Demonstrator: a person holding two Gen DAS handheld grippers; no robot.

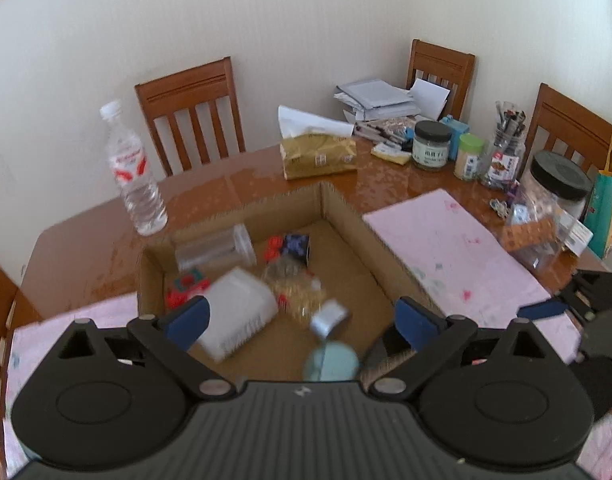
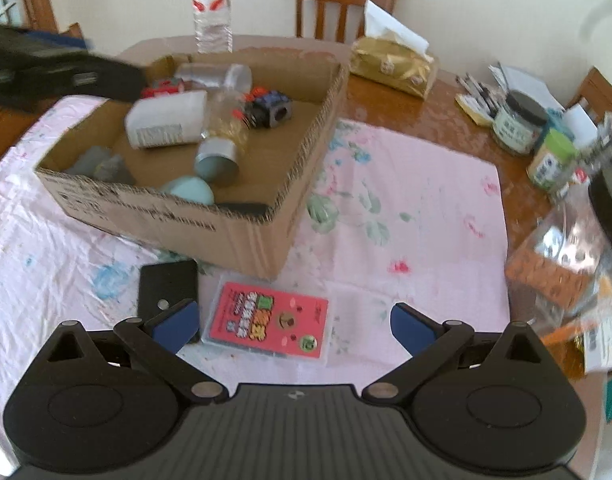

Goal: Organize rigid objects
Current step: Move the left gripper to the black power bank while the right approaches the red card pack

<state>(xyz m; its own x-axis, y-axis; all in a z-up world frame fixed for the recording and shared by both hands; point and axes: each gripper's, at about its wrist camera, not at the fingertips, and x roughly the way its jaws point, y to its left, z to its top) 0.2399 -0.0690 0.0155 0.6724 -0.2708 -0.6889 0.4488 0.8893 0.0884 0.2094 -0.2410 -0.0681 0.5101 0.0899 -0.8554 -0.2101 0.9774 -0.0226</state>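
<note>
Hovering over the box (image 1: 337, 200), the left gripper (image 1: 302, 320) has its jaws wide apart and grips nothing; below it lie a white bottle (image 1: 242, 312) on its side, a clear jar (image 1: 214, 250) and a metal tin (image 1: 329, 318), all blurred. The right gripper (image 2: 294, 322), jaws also apart, hangs above the pink cloth (image 2: 405, 200) just short of a red card case (image 2: 268, 324), whose long axis runs away from the camera toward the box wall. A black slab (image 2: 168, 286), perhaps a phone, lies beside it, partly hidden by the left finger.
</note>
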